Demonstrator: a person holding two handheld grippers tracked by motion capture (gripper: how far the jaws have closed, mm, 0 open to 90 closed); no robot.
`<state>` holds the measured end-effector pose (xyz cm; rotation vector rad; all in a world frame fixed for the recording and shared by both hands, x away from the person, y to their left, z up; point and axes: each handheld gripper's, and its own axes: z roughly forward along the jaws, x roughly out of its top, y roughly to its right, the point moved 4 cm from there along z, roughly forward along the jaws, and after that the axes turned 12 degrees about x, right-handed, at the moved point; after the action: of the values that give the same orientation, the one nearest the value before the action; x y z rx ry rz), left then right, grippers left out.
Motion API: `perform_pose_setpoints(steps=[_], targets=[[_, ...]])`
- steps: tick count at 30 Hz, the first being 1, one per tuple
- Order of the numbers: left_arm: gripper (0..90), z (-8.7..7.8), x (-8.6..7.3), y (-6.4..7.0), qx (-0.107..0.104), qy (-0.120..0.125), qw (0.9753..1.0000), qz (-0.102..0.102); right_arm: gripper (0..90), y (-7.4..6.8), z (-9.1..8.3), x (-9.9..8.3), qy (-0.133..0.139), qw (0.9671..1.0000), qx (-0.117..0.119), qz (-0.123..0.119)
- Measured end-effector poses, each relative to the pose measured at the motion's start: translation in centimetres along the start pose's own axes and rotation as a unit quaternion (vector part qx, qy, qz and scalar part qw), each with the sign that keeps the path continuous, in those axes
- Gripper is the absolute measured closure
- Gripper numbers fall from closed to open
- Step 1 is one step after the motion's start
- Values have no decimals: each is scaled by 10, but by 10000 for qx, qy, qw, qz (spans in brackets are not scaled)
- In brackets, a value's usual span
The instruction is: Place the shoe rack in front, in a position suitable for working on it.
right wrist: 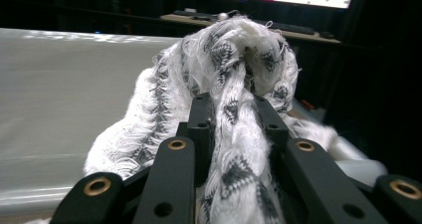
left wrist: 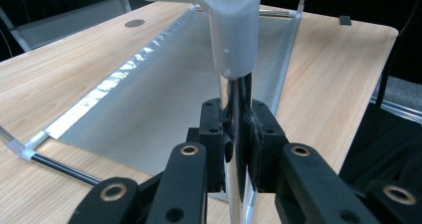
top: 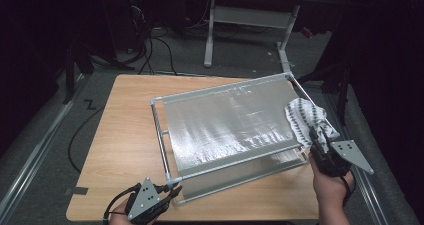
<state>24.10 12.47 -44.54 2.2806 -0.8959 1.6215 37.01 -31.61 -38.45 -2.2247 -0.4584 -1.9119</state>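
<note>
From above, a rack [top: 165,135] with a silvery shelf [top: 225,122] stands on the table [top: 120,135]; the left gripper [top: 176,190] grips its near-left corner post, likely to steady it, while the right gripper [top: 315,135] presses a patterned cloth [top: 305,116] onto the shelf's right edge, apparently to wipe it. Along the left gripper [left wrist: 238,149], the jaws are clamped on the shiny post [left wrist: 234,109] just below a white joint [left wrist: 233,35]. Along the right gripper [right wrist: 238,129], the jaws pinch the bunched cloth [right wrist: 234,69], which rests on the shelf [right wrist: 64,94].
</note>
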Motion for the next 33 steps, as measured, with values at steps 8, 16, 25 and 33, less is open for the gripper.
perform_pose_setpoints(steps=[8,16,25,33], targets=[[790,0,0,0,-8,19,10000,-18,749,23,-4,0,43,9994,-190,270],[790,1,0,0,18,23,10000,-23,750,14,-1,0,35,9992,79,397],[792,1,-1,-1,7,46,10000,-78,756,-1,4,2,4,9987,317,388],[793,1,-1,-1,-2,49,10000,-81,745,-22,8,4,-48,9980,520,361]])
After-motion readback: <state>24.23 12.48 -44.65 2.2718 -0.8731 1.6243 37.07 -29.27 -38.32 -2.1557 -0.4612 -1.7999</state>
